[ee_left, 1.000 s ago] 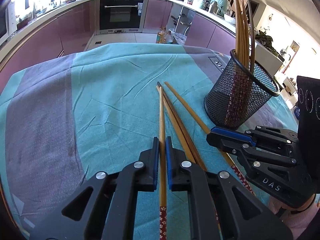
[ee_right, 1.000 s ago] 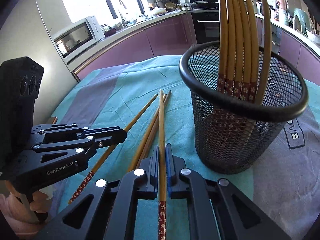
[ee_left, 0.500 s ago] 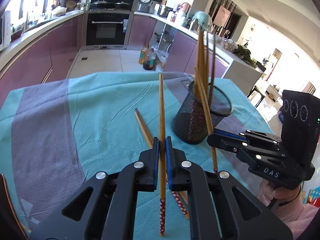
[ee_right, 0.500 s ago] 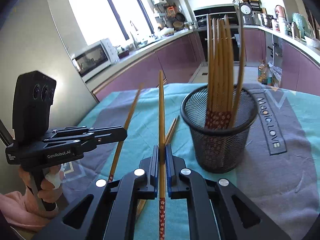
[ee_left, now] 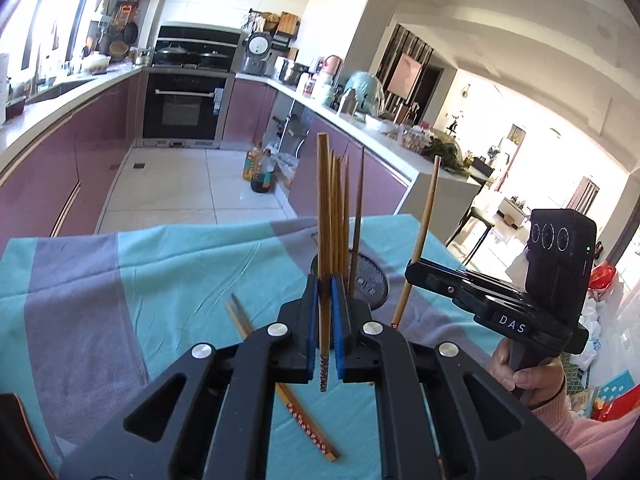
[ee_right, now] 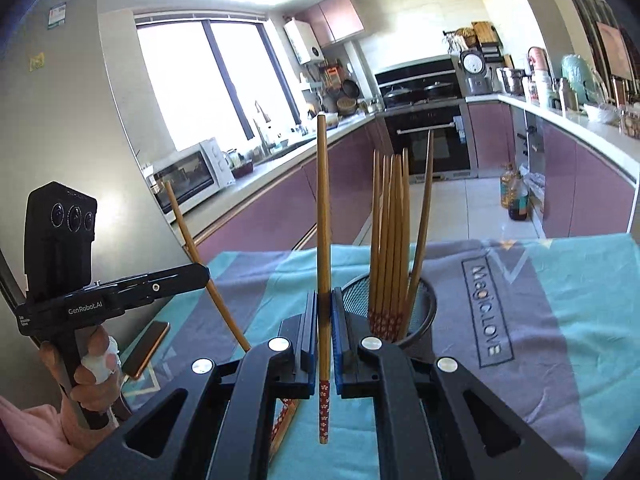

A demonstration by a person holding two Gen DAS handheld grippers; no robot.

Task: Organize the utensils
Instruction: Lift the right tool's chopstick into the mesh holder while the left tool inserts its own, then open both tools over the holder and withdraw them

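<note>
Chopsticks are split between the two grippers, the mesh cup and the cloth. At the left of the right wrist view, the left gripper [ee_right: 202,276] is held by a hand [ee_right: 90,364] with a white bandage on one finger, and its fingers pinch one wooden chopstick [ee_right: 188,236] that tilts up and to the left, bare tip high. Just below that gripper, a dark phone [ee_right: 146,348] lies on the teal and grey tablecloth [ee_right: 580,320].

In the left wrist view, the left gripper's blue pads [ee_left: 312,320] are pressed onto this chopstick's shaft, with the red flowered end hanging below them. Left of those pads, two loose chopsticks [ee_left: 280,388] lie side by side on the cloth, running away from the camera, flowered ends near.

Toward the middle of the right wrist view, the right gripper [ee_right: 324,336] is closed on a second chopstick [ee_right: 323,216], held nearly upright with its flowered end down. Right of and just behind it stands the black mesh cup [ee_right: 424,312], holding a bundle of upright chopsticks [ee_right: 390,240], their flowered ends down inside the cup.

At the right of the left wrist view, the right gripper appears from the side, gripped by a hand [ee_left: 528,372] in a pink sleeve, with its chopstick leaning slightly right, near the cup's rim.
</note>
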